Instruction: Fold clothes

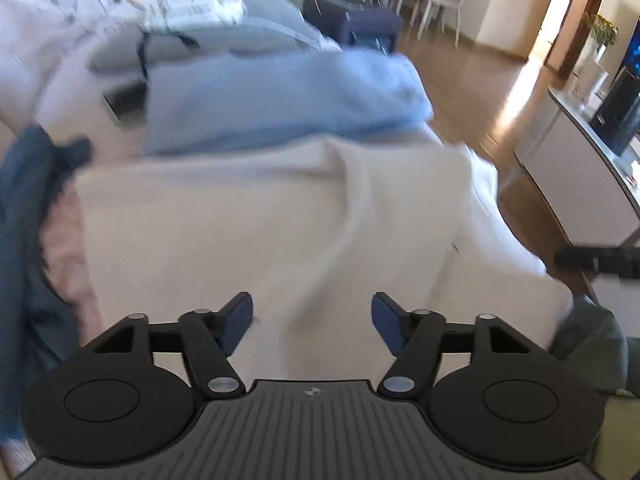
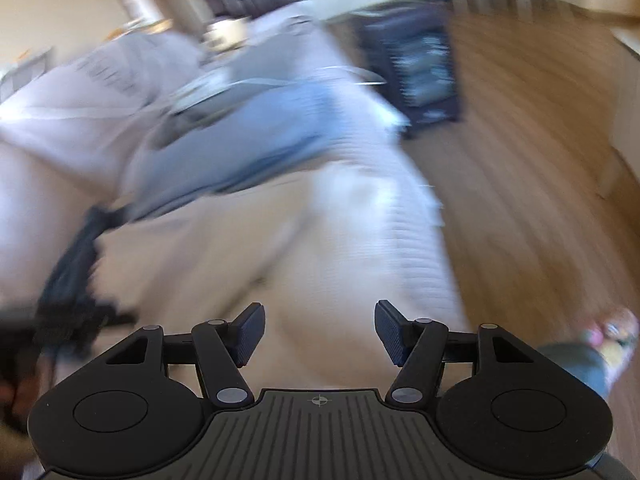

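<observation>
A cream garment lies spread over a white-covered seat, with a long crease running through it. Behind it sits a folded light blue garment, and grey clothing lies farther back. A dark teal garment is bunched at the left edge. My left gripper hovers open just over the cream garment, with nothing between its blue pads. My right gripper is also open above the same cloth, near its right side. Both views are blurred.
The white ribbed cover drops off to a wooden floor on the right. A dark blue crate stands on the floor beyond. A low white cabinet is at the far right. A person's leg shows nearby.
</observation>
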`<state>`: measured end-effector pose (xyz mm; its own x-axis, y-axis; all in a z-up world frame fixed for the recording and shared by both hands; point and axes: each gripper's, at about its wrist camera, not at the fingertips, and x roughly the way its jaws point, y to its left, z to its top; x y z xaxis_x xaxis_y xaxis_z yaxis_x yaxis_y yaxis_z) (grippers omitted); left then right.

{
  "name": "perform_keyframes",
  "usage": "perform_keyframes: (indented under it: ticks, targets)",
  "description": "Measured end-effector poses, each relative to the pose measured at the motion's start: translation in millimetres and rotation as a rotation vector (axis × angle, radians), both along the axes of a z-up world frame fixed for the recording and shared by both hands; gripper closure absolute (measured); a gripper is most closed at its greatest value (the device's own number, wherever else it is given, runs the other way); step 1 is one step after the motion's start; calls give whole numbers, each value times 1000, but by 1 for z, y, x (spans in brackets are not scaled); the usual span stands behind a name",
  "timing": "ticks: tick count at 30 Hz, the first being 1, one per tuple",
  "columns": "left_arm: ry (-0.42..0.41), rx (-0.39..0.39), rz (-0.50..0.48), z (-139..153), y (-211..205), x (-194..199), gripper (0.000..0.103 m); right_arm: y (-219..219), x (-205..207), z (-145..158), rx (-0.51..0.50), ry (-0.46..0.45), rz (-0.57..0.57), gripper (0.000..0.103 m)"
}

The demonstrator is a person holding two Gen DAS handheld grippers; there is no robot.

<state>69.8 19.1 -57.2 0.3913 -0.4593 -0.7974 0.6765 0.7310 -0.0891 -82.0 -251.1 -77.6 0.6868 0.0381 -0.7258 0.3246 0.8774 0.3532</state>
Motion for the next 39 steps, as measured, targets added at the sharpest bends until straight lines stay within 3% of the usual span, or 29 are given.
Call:
perform_keyframes:
  ticks: [4, 6, 8, 11, 14, 19, 22, 24, 25, 27, 30, 32, 34, 39]
  targets:
    - [-33, 2, 17, -1, 1, 21, 44, 29, 9, 2, -90, 13, 95, 42]
    - [-40, 24, -1, -7, -3, 31, 59, 31, 8, 3, -92, 8, 96, 42]
    - [-39, 63, -33, -17, -10, 37, 62, 28, 8, 2, -92, 12, 79, 42]
    - [-8, 90, -83, -27, -18, 34, 67, 26, 14, 4, -37, 3, 87, 41]
    - [-37, 110, -94, -25, -13, 25, 69, 36, 28, 7, 78, -27, 166, 41]
    - [17, 95, -57, -27, 8, 28, 81, 68, 77, -18, 97, 93, 263, 42]
    - [26, 81, -43, -26, 15, 27, 80, 65, 107, -43, 233, 123, 225, 42]
    - [32, 65, -39, -24, 19, 26, 80, 65, 116, -53, 252, 137, 209, 62]
    - [31, 62, -36, -24, 19, 27, 80, 67, 117, -56, 237, 145, 208, 82]
    - [17, 67, -27, -22, 20, 29, 77, 67, 111, -53, 228, 134, 219, 96]
    - [35, 44, -15, -22, 22, 35, 65, 64, 93, -31, 195, 76, 217, 99]
    - [94, -16, -13, -25, 25, 38, 43, 60, 77, -15, 174, 55, 206, 99]
    - [156, -77, -10, -30, 29, 42, 42, 55, 62, -3, 152, 54, 193, 99]
    - [201, -94, -38, -45, 20, 38, 42, 45, 50, -16, 128, 121, 156, 99]
